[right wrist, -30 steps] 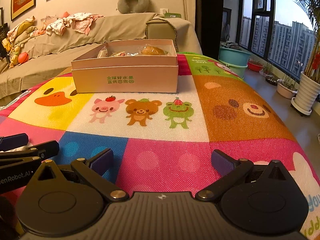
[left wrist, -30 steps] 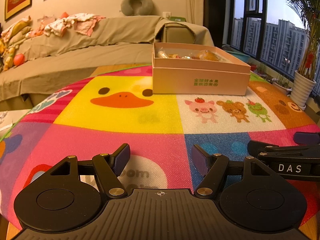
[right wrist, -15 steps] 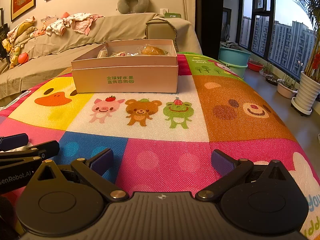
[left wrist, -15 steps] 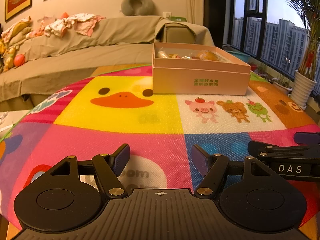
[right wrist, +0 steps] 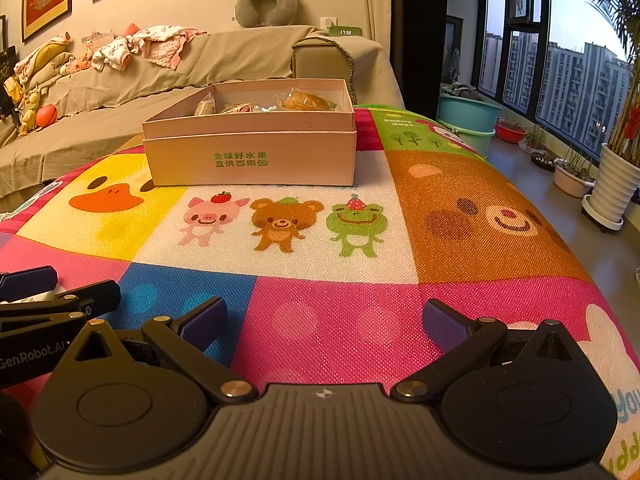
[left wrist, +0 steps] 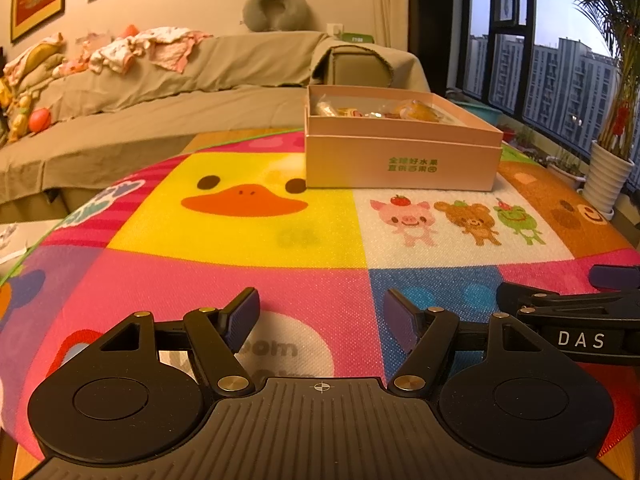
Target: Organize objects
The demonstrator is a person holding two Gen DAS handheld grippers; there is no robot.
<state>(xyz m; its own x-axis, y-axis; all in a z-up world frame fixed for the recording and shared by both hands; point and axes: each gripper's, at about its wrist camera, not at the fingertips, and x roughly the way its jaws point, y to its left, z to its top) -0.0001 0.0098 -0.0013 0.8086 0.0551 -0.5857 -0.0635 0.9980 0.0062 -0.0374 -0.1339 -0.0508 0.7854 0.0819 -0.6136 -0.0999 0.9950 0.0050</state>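
A pink cardboard box (left wrist: 402, 160) with green lettering stands at the far side of the colourful cartoon mat (left wrist: 240, 248); it also shows in the right wrist view (right wrist: 250, 156). Wrapped snacks (right wrist: 306, 101) lie inside it. My left gripper (left wrist: 320, 316) is open and empty, low over the mat's near edge. My right gripper (right wrist: 324, 322) is open wider and empty, beside it to the right. Each gripper shows at the edge of the other's view: the right gripper in the left wrist view (left wrist: 580, 312), the left gripper in the right wrist view (right wrist: 44, 304).
A sofa (left wrist: 160, 92) draped in beige cloth, with clothes and toys, runs behind the mat. A grey neck pillow (right wrist: 266, 4) sits on its back. Basins (right wrist: 466, 118) and potted plants (right wrist: 612, 184) stand on the floor by the window at right.
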